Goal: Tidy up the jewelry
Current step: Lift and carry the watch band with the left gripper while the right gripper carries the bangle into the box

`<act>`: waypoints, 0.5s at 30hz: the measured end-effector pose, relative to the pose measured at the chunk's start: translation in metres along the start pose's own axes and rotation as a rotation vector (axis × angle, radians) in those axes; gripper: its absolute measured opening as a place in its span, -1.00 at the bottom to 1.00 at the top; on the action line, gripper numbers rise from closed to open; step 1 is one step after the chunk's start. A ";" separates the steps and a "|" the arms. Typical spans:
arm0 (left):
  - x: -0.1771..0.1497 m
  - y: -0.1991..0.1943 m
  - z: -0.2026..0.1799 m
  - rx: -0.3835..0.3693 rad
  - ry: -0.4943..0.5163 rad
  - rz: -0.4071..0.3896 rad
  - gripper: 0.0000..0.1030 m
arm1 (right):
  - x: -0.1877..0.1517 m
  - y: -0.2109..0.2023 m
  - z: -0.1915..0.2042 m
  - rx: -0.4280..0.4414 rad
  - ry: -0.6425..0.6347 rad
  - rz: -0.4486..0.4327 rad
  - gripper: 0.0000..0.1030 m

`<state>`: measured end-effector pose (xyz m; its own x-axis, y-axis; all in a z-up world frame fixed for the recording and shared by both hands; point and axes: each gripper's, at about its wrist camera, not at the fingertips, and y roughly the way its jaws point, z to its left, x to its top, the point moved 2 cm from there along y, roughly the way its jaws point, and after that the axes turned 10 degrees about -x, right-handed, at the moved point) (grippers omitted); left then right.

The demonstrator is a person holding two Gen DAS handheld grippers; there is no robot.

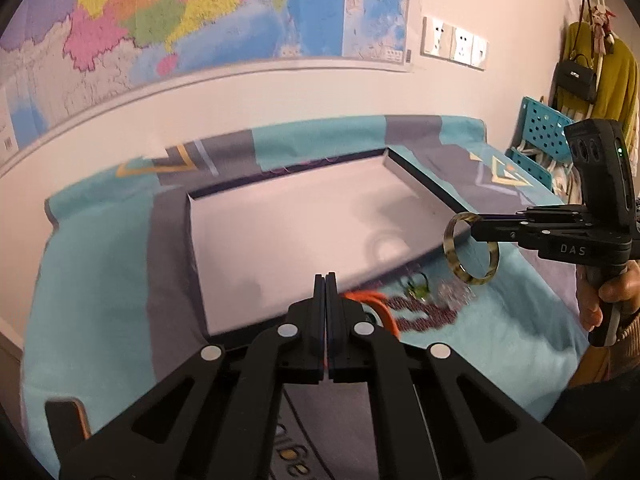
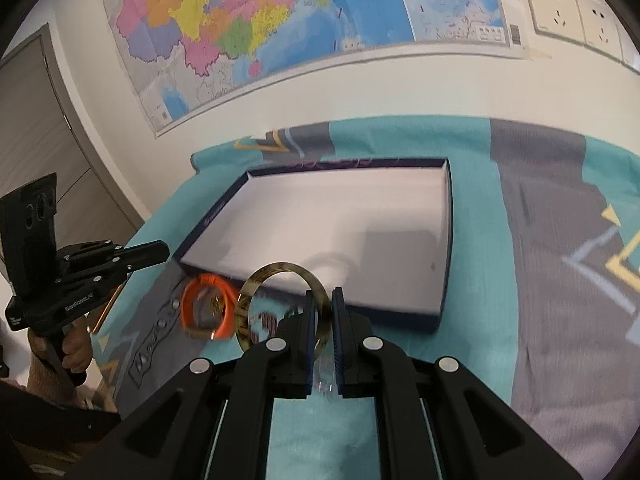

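- A wall map (image 2: pixel 280 20) is hanging above the table, its print too small to read.
- A teal and grey cloth (image 1: pixel 100 280) is covering the table.
- A shallow white-lined box (image 2: pixel 447 240) is lying open near the cloth's far edge.
- The right gripper (image 2: pixel 322 312), marked "DAS", is pinching an olive mottled bangle (image 2: pixel 244 300) over the box's near edge.
- The left gripper (image 1: pixel 325 280), marked "GenRobot.AI", is pressing its jaws together; the orange band (image 2: pixel 224 300) is sitting just beside it.
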<state>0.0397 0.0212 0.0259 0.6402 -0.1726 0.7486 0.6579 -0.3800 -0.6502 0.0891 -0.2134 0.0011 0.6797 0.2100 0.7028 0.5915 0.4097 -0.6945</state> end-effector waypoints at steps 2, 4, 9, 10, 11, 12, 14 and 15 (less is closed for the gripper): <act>0.000 -0.001 0.003 -0.020 -0.006 0.007 -0.98 | 0.004 0.002 0.002 0.009 -0.004 -0.005 -0.87; -0.007 0.000 0.005 -0.048 -0.014 0.027 -0.91 | 0.003 0.004 0.003 0.017 -0.006 0.002 -0.87; -0.038 0.011 0.012 -0.073 -0.059 0.106 -0.46 | -0.004 0.011 0.002 0.019 0.007 0.023 -0.87; -0.042 0.013 0.012 -0.081 -0.069 0.116 -0.45 | -0.005 0.012 0.001 0.019 0.009 0.025 -0.87; -0.046 0.016 0.013 -0.085 -0.081 0.125 -0.41 | -0.006 0.013 0.001 0.020 0.010 0.028 -0.87; -0.049 0.019 0.014 -0.088 -0.090 0.135 -0.38 | -0.006 0.013 0.001 0.020 0.011 0.030 -0.87; -0.053 0.025 0.014 -0.093 -0.104 0.143 -0.39 | -0.007 0.014 0.002 0.021 0.012 0.033 -0.87; -0.053 0.027 0.015 -0.098 -0.112 0.143 -0.41 | -0.008 0.015 0.002 0.020 0.013 0.035 -0.87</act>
<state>0.0290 0.0338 -0.0334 0.7679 -0.1313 0.6270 0.5187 -0.4468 -0.7289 0.0919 -0.2073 -0.0145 0.7055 0.2131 0.6759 0.5584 0.4203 -0.7153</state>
